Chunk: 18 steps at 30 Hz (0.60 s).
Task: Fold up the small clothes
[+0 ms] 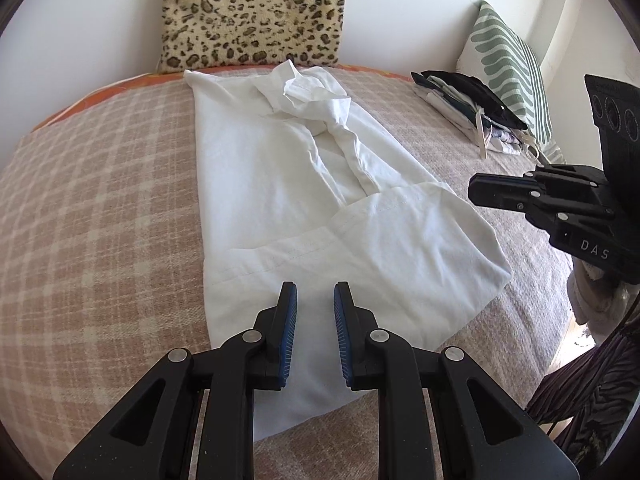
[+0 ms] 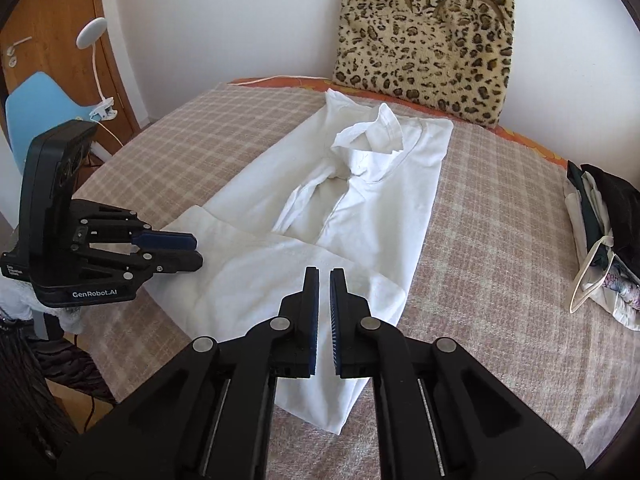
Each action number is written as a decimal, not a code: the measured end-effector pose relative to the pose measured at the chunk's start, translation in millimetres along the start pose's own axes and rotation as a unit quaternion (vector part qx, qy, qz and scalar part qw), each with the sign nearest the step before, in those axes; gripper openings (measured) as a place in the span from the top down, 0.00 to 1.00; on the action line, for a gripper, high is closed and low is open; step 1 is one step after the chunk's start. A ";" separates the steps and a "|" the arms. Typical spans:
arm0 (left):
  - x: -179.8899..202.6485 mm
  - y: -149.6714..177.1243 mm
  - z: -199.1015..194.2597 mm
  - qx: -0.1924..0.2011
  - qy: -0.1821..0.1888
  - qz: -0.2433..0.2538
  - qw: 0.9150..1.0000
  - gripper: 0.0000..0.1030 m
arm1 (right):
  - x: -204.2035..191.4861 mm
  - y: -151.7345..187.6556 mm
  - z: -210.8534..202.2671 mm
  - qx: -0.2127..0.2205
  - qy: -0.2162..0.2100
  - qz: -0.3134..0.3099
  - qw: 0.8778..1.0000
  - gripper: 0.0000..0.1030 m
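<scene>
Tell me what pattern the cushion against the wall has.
Leopard print, tan with dark spots; the cushion shows best in the right wrist view.

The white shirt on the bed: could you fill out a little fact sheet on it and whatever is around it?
garment: white shirt, lying lengthwise, collar at the far end, near hem partly folded back
surface: plaid blanket
left gripper: open, above the shirt's near end, holding nothing
right gripper: narrow gap between its pads, holding nothing
nearby: pile of folded clothes to the right
behind: leopard-print cushion against the wall; green-patterned pillow
</scene>
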<state>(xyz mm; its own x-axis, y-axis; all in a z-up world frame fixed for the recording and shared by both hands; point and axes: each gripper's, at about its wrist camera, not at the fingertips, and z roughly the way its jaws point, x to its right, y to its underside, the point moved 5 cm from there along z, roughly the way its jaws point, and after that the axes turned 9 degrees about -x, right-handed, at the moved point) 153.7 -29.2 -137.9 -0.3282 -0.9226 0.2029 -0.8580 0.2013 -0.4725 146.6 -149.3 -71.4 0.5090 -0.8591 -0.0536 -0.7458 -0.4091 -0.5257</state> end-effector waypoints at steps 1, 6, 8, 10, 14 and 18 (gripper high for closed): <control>-2.1 0.1 -2.1 0.002 0.001 -0.005 1.000 0.83 | 0.4 6.1 12.3 -0.020 0.011 -0.001 1.000 0.95; -28.6 -3.2 -29.7 0.040 -0.012 -0.041 0.998 0.83 | 21.6 35.4 33.7 -0.080 0.034 0.043 0.995 0.95; -45.1 -5.4 -41.1 0.058 -0.016 -0.064 0.996 0.82 | 22.1 37.5 26.7 -0.089 0.029 0.051 0.994 0.95; -58.2 -10.1 -49.4 0.068 -0.017 -0.081 0.994 0.82 | 21.7 37.1 17.0 -0.082 0.007 0.062 0.995 0.93; -75.5 -26.9 -64.8 0.085 -0.010 -0.102 0.991 0.80 | 23.2 14.5 -8.5 -0.040 -0.007 0.071 0.997 0.75; -82.6 -57.9 -83.8 0.108 -0.037 -0.087 0.990 0.65 | 31.2 -16.4 -32.7 0.008 -0.016 0.092 0.996 0.56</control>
<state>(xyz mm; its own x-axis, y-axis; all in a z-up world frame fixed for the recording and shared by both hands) 197.4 62.9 -55.5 -0.1461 -0.9603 0.2375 -0.7922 -0.0302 -0.6096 160.7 -179.4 -36.7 0.3784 -0.9087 -0.1765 -0.8206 -0.2410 -0.5182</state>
